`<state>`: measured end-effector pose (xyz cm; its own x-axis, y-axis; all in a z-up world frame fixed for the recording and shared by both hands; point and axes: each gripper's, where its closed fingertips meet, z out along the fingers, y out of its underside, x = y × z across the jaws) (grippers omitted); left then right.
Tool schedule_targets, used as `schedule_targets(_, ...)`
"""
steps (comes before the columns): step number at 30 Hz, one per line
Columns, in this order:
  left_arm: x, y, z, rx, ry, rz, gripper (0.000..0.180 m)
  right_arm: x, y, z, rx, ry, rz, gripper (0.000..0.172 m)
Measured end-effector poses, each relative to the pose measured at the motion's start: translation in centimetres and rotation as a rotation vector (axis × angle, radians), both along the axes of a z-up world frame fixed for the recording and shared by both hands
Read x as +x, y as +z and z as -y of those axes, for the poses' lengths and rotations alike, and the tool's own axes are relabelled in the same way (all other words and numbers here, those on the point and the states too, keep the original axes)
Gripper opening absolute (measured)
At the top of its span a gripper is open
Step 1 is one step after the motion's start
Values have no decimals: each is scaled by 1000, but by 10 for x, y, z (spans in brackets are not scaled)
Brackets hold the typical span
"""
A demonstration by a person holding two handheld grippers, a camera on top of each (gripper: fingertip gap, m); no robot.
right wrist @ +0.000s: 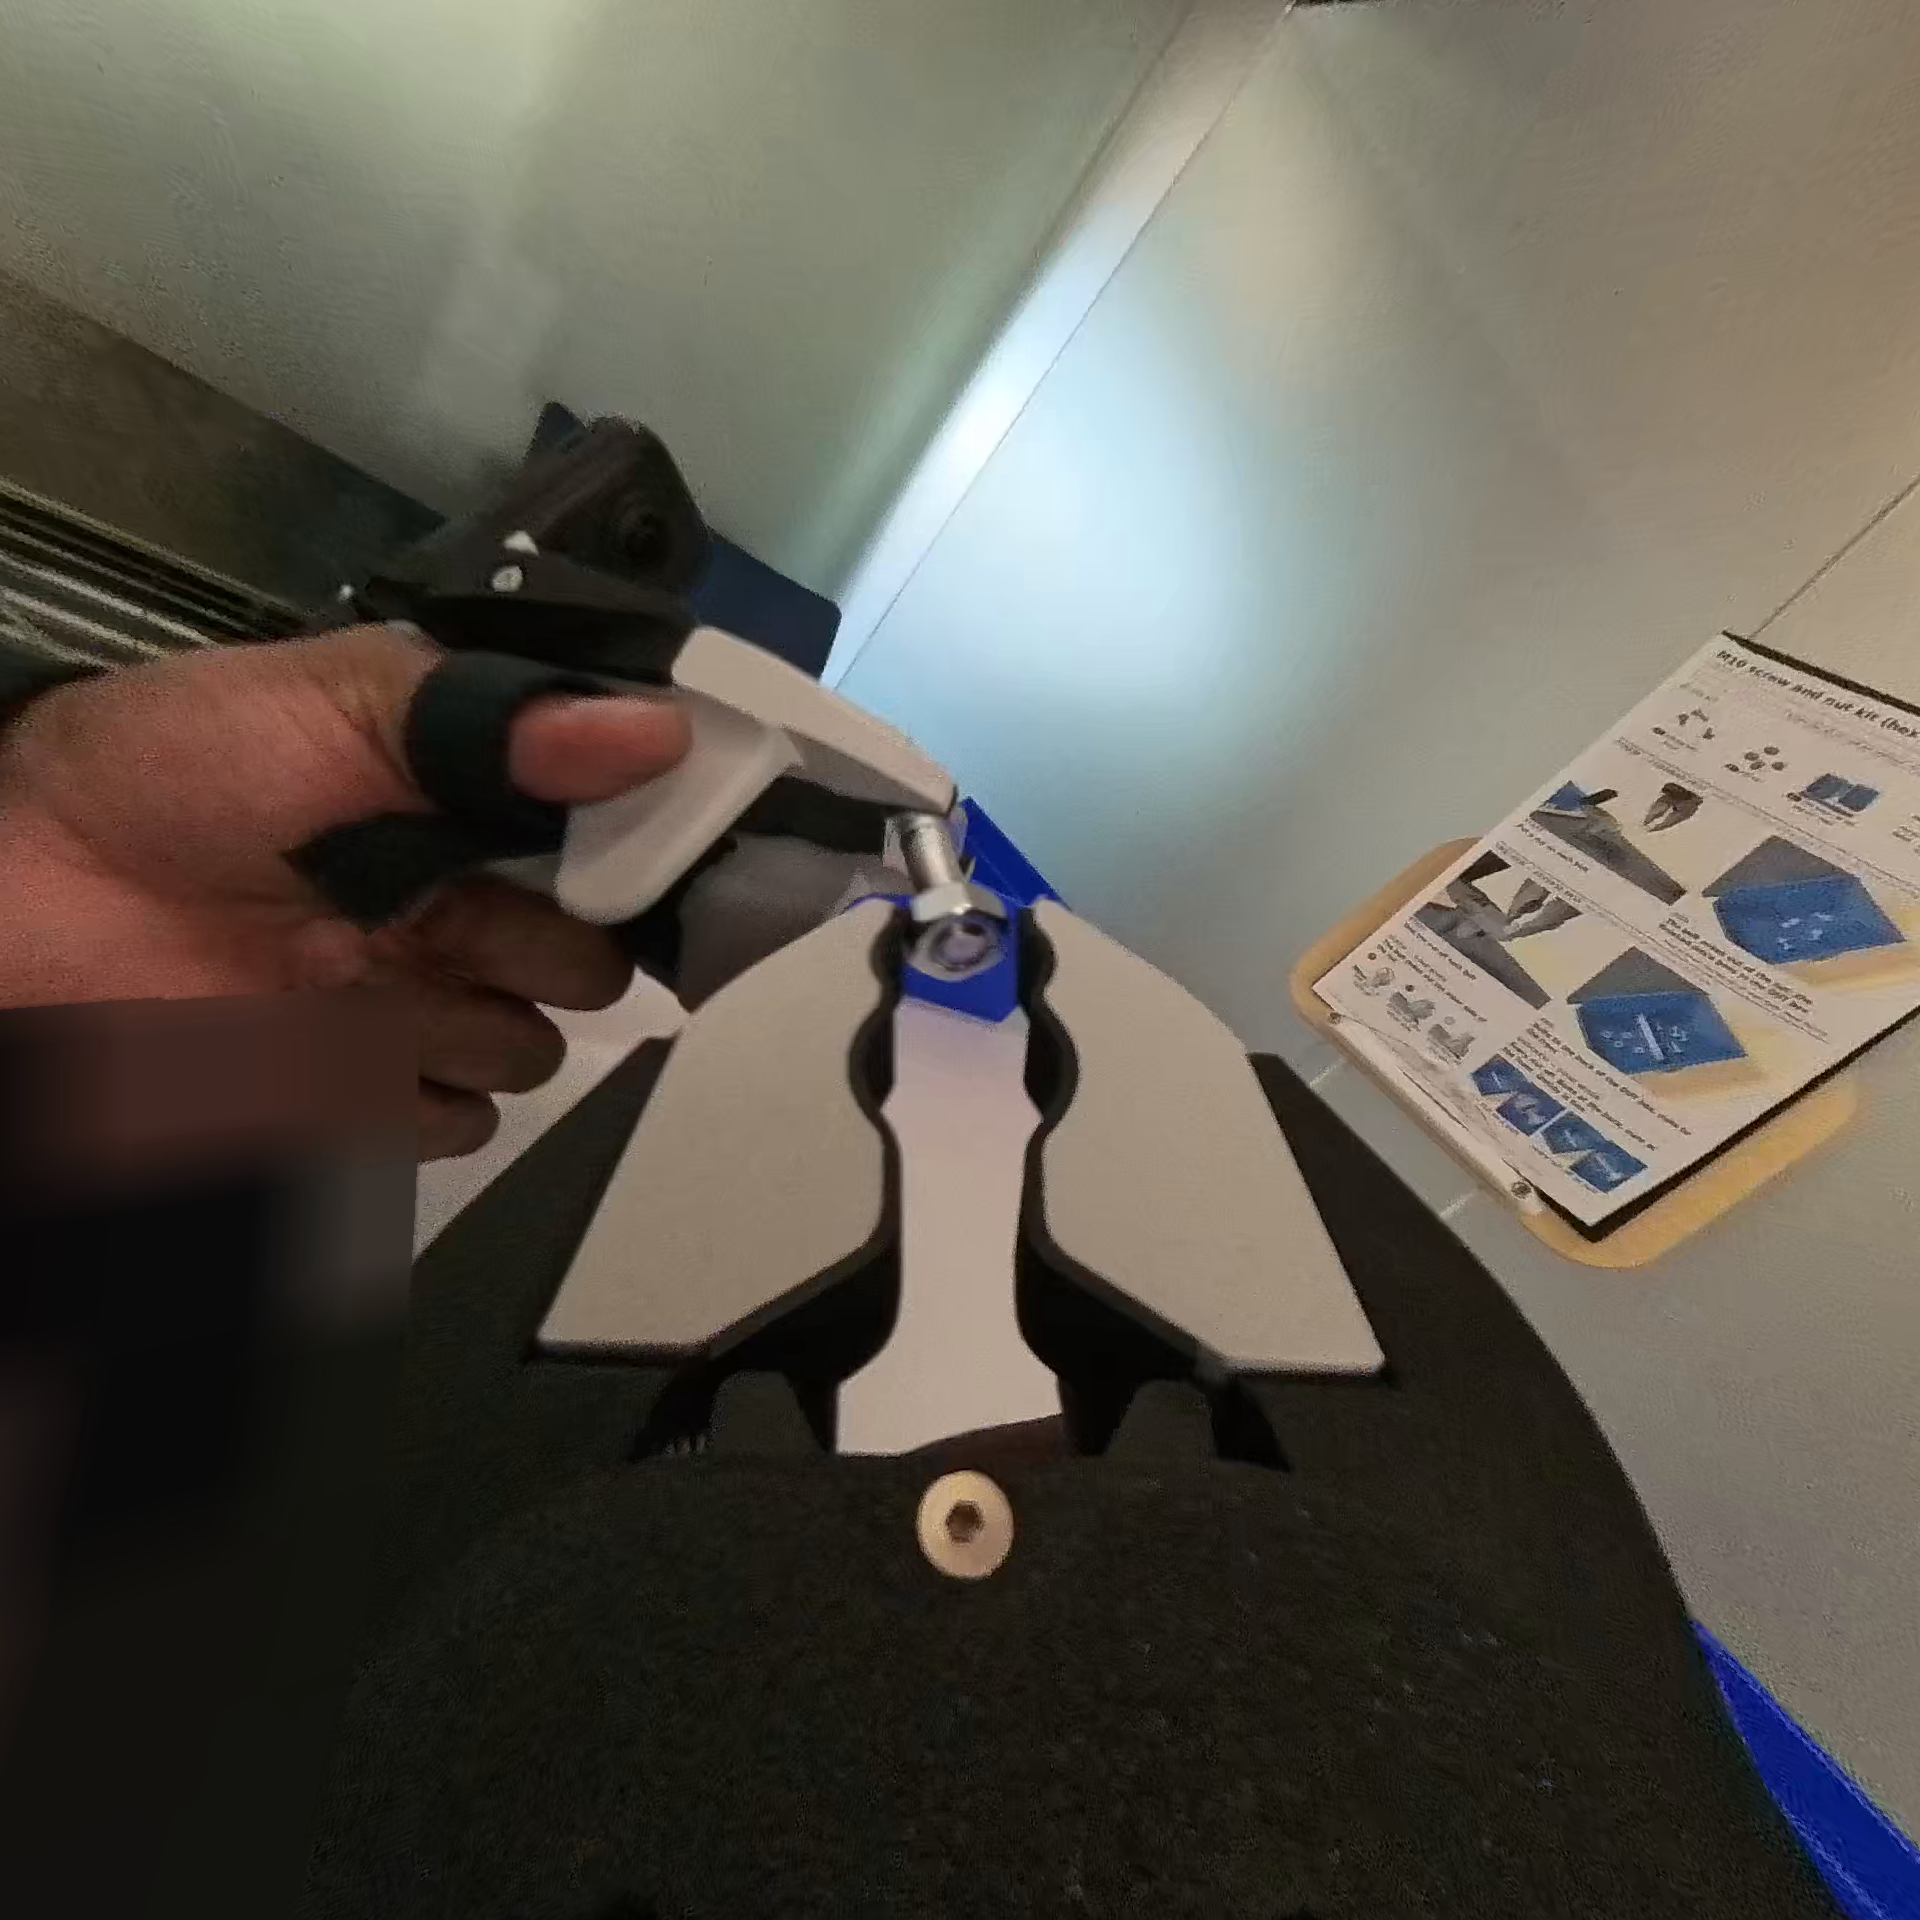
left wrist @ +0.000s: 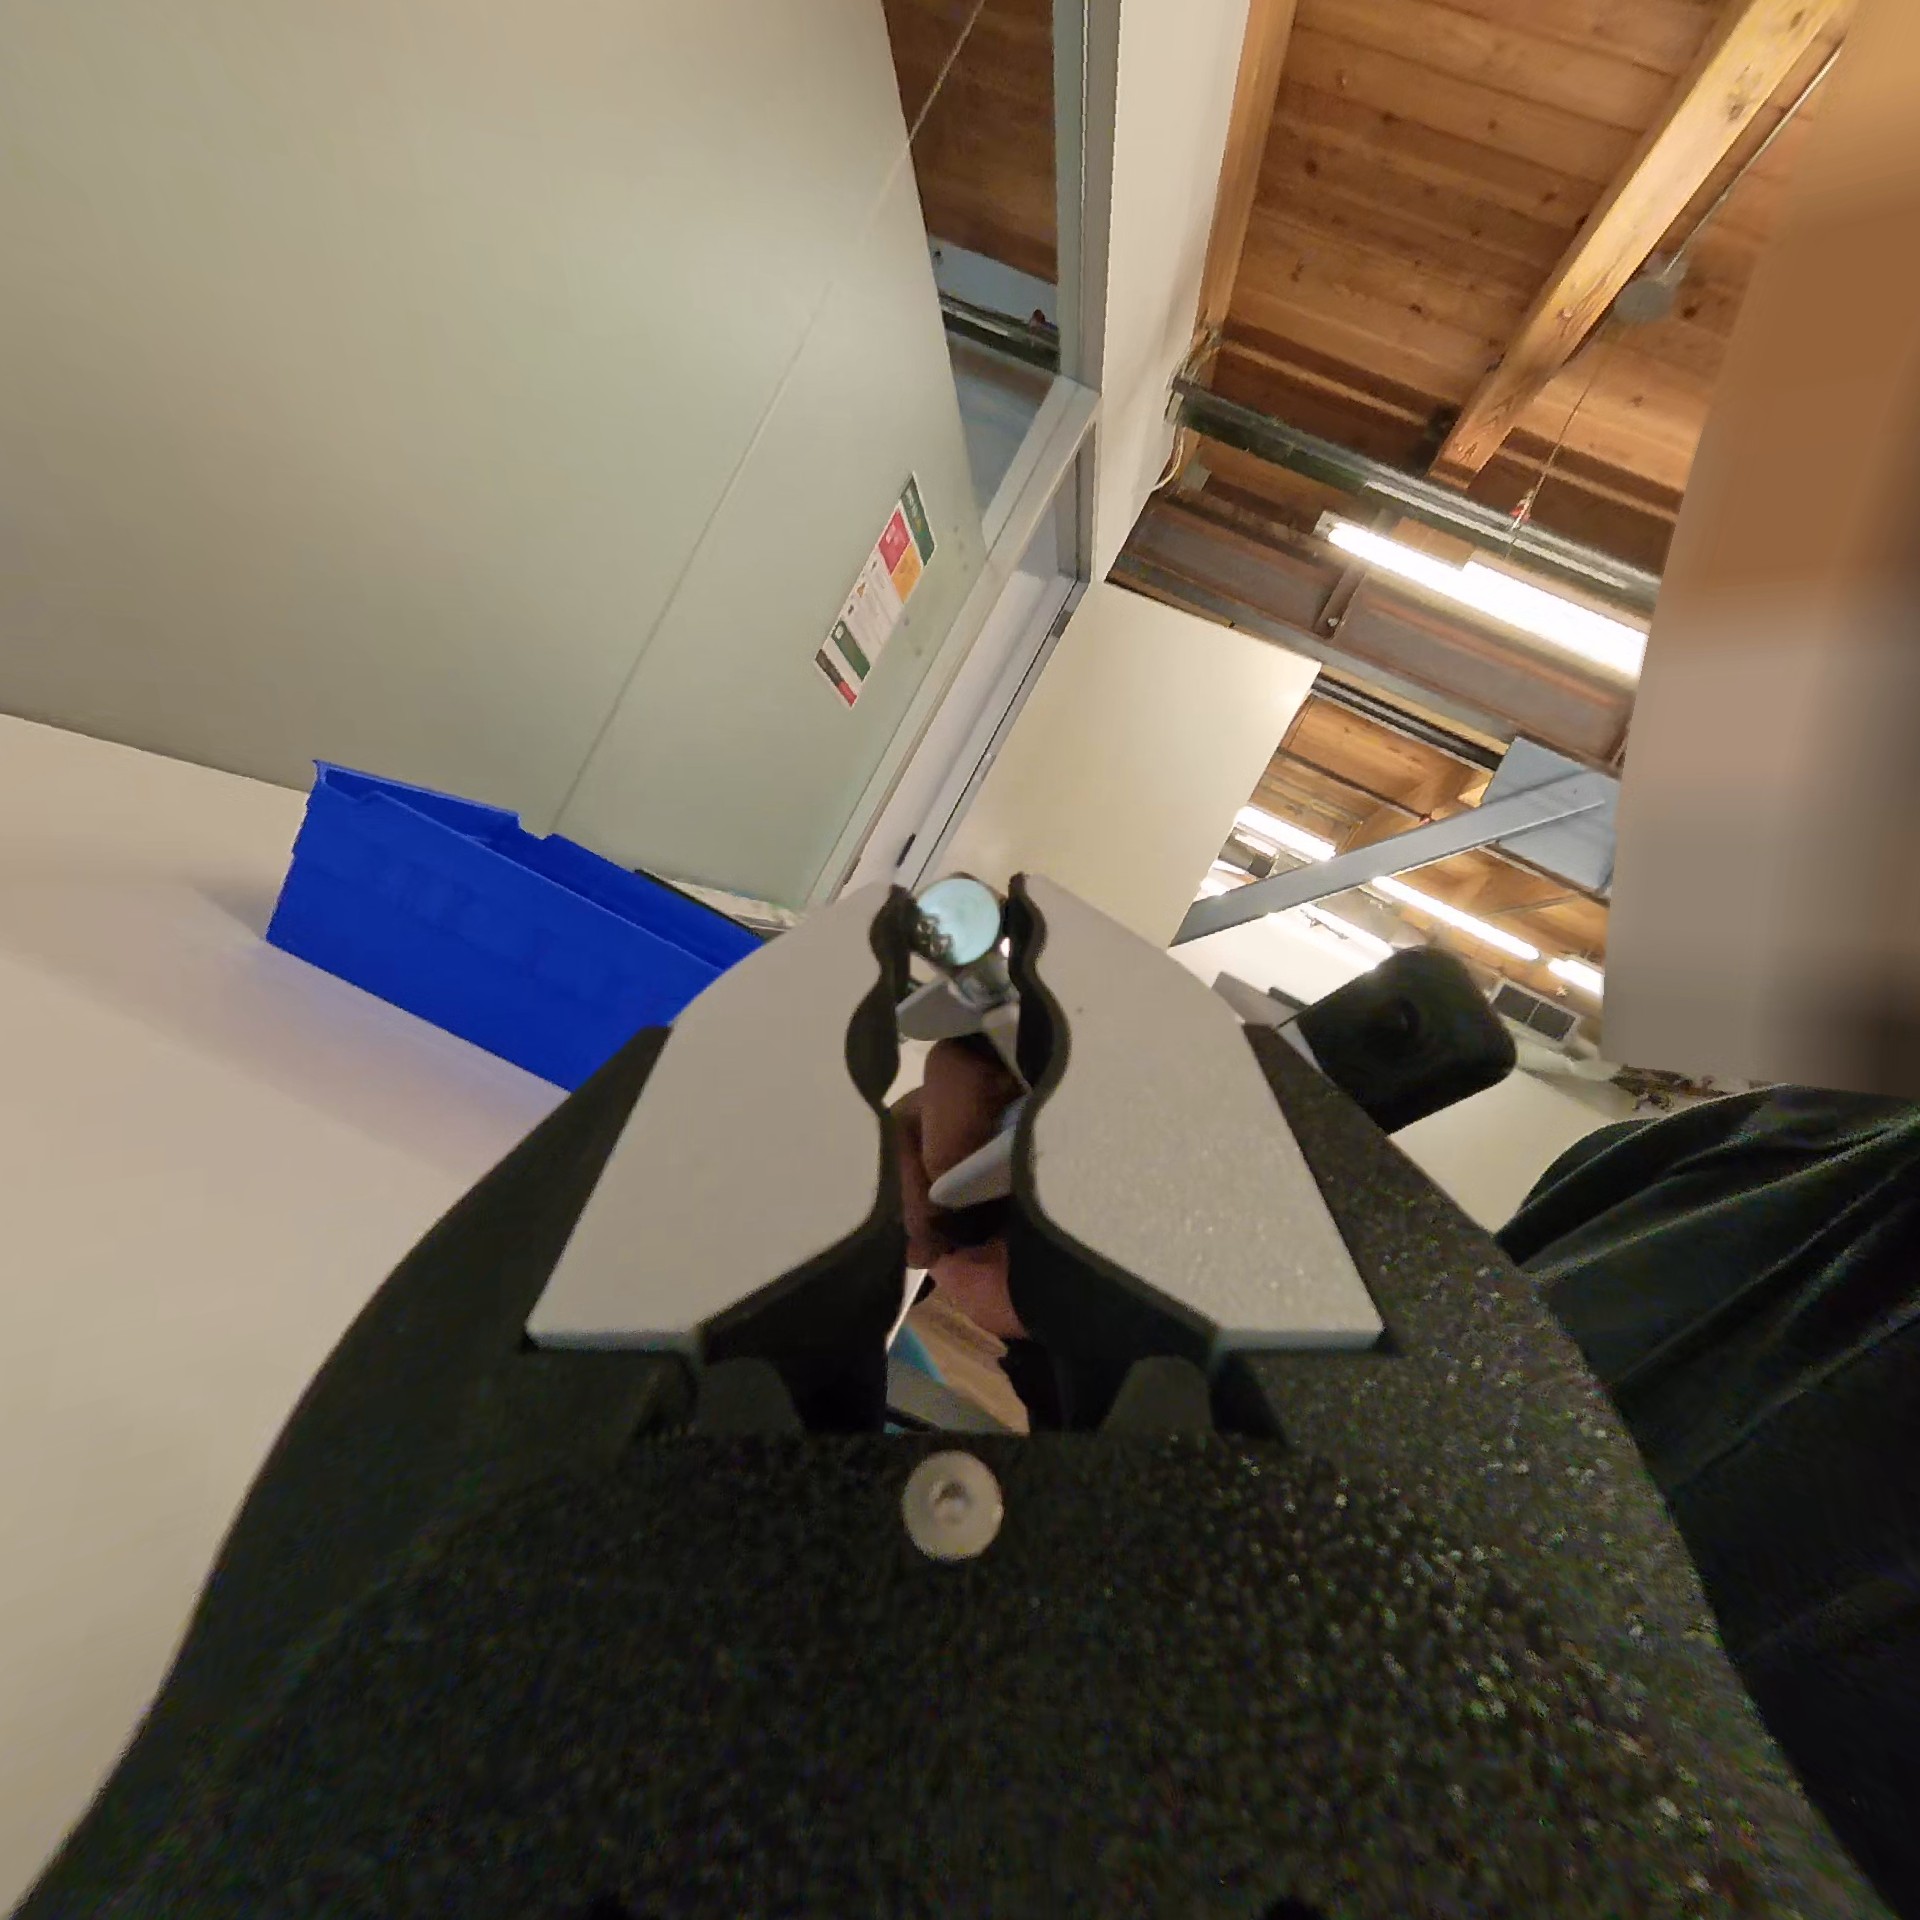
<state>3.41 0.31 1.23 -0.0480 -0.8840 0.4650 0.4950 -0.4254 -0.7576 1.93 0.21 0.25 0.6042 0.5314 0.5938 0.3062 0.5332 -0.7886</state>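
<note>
In the left wrist view my left gripper [left wrist: 958, 916] is shut on a silver bolt [left wrist: 962, 925], whose round end shows between the fingertips. In the right wrist view my right gripper [right wrist: 958, 937] is shut on a silver hex nut [right wrist: 951, 933] at its fingertips. The left gripper [right wrist: 930, 821] comes in from the upper left, held by a hand [right wrist: 260, 810], and its bolt [right wrist: 920, 854] points down into the nut. The two grippers meet tip to tip above the white table [left wrist: 156, 1039]. Part of the right gripper [left wrist: 951, 1006] shows through the left jaws.
A blue plastic bin [left wrist: 468, 914] stands on the table by the wall, just behind the grippers; it also shows in the right wrist view [right wrist: 966, 992]. A printed sheet on a wooden board [right wrist: 1621, 956] lies to the right. A person's dark sleeve [left wrist: 1714, 1247] is at the right. Both grippers' tips are close together, under 4 cm apart.
</note>
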Motion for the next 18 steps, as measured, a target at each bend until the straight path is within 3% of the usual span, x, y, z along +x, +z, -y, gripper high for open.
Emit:
schedule_targets(3,-1,0,1,32,25,-16,17,0,-2,-3,-232,72,-110,18)
schedule_targets(7,-5,-3,-2,61,55,-20,17,-4,-6,-4,-897,403,-496,18)
schedule_targets(9,-7,1,0,49,41,15,17,-3,-1,0,-989,560,-586,17)
schedule_targets(11,-7,1,-2,27,39,21,17,-2,-1,3,-861,569,-527,26)
schedule_targets(15,-7,0,-4,-35,5,32,17,1,-10,1,-357,267,-191,36)
schedule_targets(18,-5,-1,-4,-68,-17,30,17,-2,-18,1,-111,110,44,38)
